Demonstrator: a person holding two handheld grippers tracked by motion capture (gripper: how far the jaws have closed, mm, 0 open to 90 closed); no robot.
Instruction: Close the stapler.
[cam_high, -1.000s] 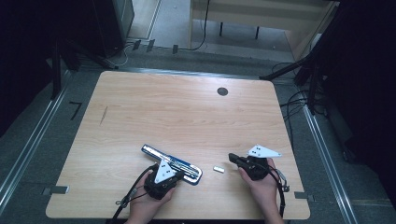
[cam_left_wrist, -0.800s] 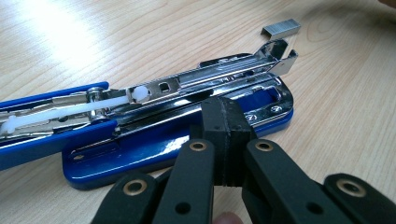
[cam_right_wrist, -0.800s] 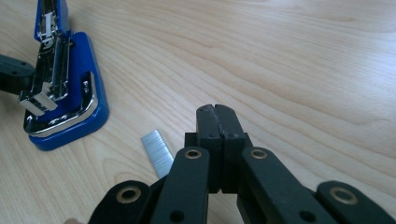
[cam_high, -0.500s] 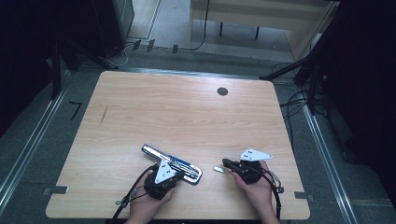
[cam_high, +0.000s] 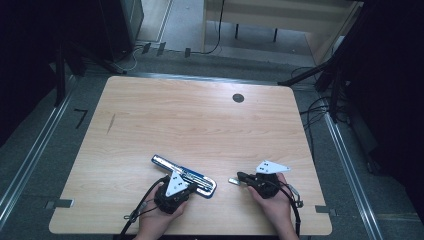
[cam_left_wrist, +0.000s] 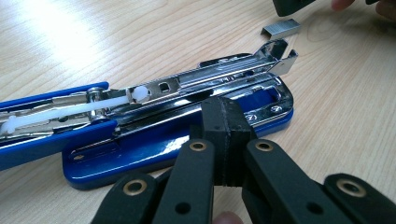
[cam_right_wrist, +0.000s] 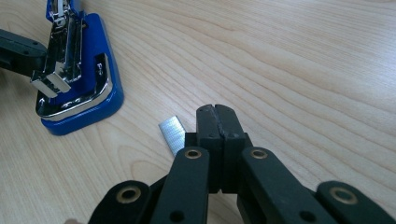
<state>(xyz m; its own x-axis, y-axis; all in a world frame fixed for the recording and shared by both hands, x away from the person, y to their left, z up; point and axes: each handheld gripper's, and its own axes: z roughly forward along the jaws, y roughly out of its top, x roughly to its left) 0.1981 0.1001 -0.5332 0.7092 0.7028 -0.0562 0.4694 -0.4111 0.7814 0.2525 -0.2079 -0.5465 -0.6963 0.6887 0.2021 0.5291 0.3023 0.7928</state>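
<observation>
Blue stapler (cam_high: 184, 175) lies opened out flat on the wooden table (cam_high: 200, 125), lower centre of the high view, running from upper left to lower right. In the left gripper view the stapler (cam_left_wrist: 177, 126) fills the middle band, its chrome magazine rail (cam_left_wrist: 210, 77) is lifted above the blue base, and a white plastic pusher rod (cam_left_wrist: 70, 109) sits at the left. Left gripper (cam_high: 177, 187) is at the lower left of centre in the high view, held by a hand (cam_high: 157, 220) coming from the bottom edge; its jaws are pressed together with no gap, tips resting at the near edge of the stapler base (cam_left_wrist: 224, 135), not clamping anything I can make out. Right gripper (cam_high: 245, 179) is at the lower right of centre, jaws pointing left toward the stapler, hand (cam_high: 275, 207) below it. In the right gripper view its jaws (cam_right_wrist: 215, 126) are also fully closed, pad against pad, nothing between them. A small strip of staples (cam_right_wrist: 173, 133) lies flat on the table just left of those jaw tips, touching or nearly touching, can't tell which. The same strip (cam_left_wrist: 280, 29) shows at the upper right of the left gripper view, just beyond the stapler's front end, and as a small pale bit (cam_high: 233, 180) in the high view between stapler and right gripper. Stapler (cam_right_wrist: 74, 70) sits in the upper left of the right gripper view.
</observation>
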